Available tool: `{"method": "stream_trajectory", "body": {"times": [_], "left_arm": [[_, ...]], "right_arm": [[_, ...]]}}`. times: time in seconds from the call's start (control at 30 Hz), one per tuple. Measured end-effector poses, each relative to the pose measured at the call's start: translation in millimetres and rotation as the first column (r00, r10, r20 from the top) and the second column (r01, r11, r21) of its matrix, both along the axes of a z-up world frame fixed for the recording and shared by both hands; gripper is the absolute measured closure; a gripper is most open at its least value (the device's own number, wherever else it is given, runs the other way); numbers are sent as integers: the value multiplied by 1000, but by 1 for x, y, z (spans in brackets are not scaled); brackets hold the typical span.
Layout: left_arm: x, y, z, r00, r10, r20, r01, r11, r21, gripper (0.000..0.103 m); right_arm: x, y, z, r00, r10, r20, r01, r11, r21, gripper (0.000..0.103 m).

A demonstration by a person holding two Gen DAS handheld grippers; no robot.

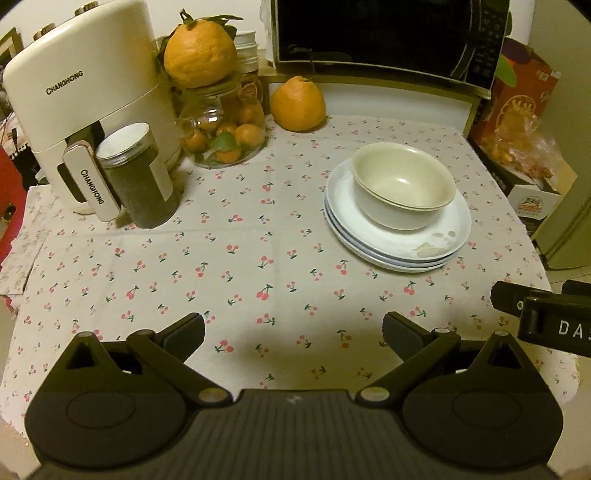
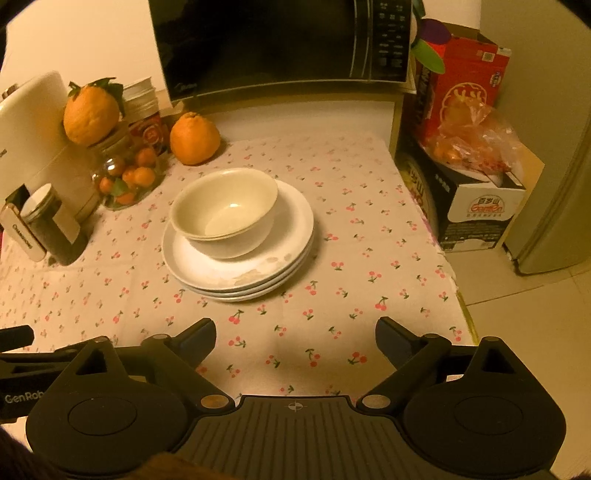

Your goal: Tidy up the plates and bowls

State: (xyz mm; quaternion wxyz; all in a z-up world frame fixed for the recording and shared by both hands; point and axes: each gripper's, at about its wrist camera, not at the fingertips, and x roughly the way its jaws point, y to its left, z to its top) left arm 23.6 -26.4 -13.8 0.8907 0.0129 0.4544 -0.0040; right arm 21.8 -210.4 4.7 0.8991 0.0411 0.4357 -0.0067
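A stack of white plates (image 1: 399, 243) (image 2: 207, 269) rests on the cherry-print tablecloth, with nested cream bowls (image 1: 402, 184) (image 2: 225, 212) sitting on top. My left gripper (image 1: 293, 328) hangs open over bare cloth, near and to the left of the stack, nothing between its fingers. My right gripper (image 2: 295, 334) is open too, its fingers wide apart and empty, just in front of the stack. Part of the right gripper's body shows at the right edge of the left wrist view.
An air fryer (image 1: 85, 96), a dark lidded jar (image 1: 136, 177), a glass jar of small oranges (image 1: 221, 129) topped by a big orange, and another orange (image 1: 297, 105) line the back left. A microwave (image 1: 384, 33) stands behind. Boxes (image 2: 476, 184) sit past the table's right edge.
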Motion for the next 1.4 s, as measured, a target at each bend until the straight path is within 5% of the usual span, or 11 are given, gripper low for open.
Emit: {"method": "stream_trajectory", "body": {"times": [1.4], "left_arm": [[-2, 2, 6, 999, 11, 31, -11, 1000, 16, 0]], "right_arm": [[1, 7, -4, 1000, 11, -3, -11, 1000, -17, 8]]}}
